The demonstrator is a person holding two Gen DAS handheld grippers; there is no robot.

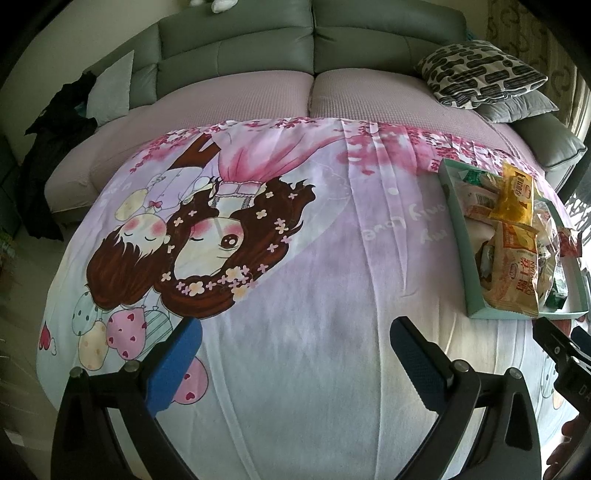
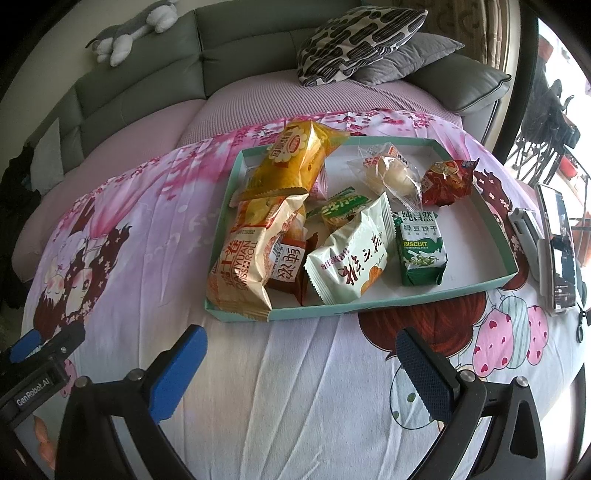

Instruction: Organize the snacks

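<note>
A shallow teal tray [image 2: 480, 214] on the cartoon-print cloth holds several snack packs: a yellow cake bag [image 2: 295, 162], a Swiss roll bag [image 2: 247, 258], a white pack [image 2: 351, 258], a green biscuit pack [image 2: 421, 251], a clear bun pack [image 2: 391, 177] and a red pack [image 2: 447, 182]. My right gripper [image 2: 299, 354] is open and empty, just in front of the tray's near edge. My left gripper [image 1: 295, 347] is open and empty over bare cloth, left of the tray [image 1: 458, 236]. The right gripper's body [image 1: 561, 354] shows at the left wrist view's right edge.
A phone [image 2: 559, 251] on a stand and a small white device [image 2: 524, 225] lie right of the tray. A grey-green sofa [image 1: 236, 55] with patterned cushions [image 2: 354, 40] stands behind. A plush toy [image 2: 129, 33] lies on the sofa back. Dark clothing [image 1: 55, 147] lies far left.
</note>
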